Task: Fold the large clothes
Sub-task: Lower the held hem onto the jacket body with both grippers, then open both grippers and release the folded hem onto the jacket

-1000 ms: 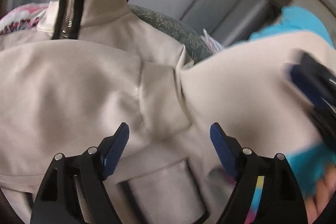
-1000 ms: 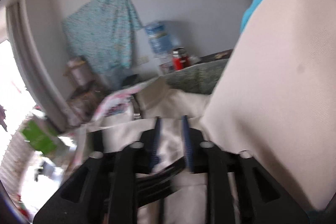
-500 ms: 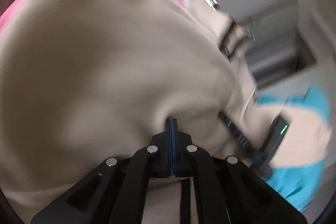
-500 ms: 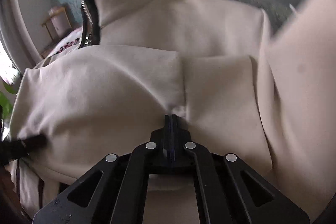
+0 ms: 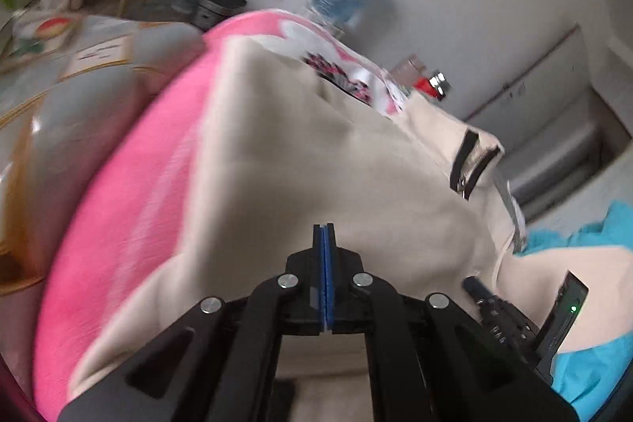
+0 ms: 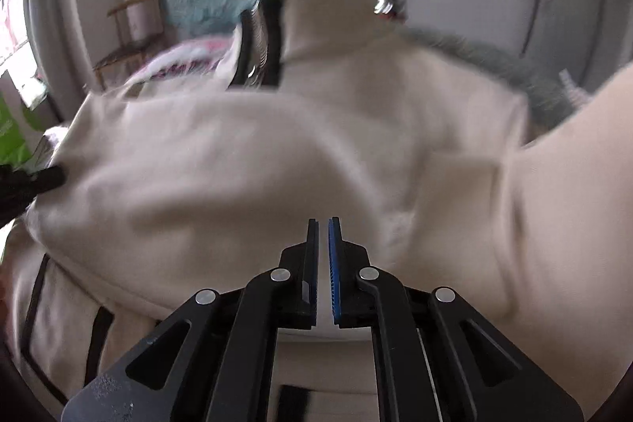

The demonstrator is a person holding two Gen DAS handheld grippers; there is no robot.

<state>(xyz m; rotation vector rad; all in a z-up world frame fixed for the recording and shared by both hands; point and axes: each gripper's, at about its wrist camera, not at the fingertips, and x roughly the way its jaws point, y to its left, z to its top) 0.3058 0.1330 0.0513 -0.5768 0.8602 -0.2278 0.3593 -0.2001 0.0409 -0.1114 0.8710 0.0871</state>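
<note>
Both tools are matte black plastic: the left gripper (image 5: 324, 252) and the right gripper (image 6: 323, 252) each have two flat fingers (image 6: 335, 271) lined with ribbed blue pads. Four round silver pivot pins sit across each linkage, above triangular cut-outs in the side arms. Seen from the left wrist, the other unit carries a small green light.

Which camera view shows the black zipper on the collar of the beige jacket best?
The right wrist view: the black zipper faces the camera, both tapes visible, though blurred. The left wrist view shows it small and sideways at the collar edge.

no readable text anywhere
</note>
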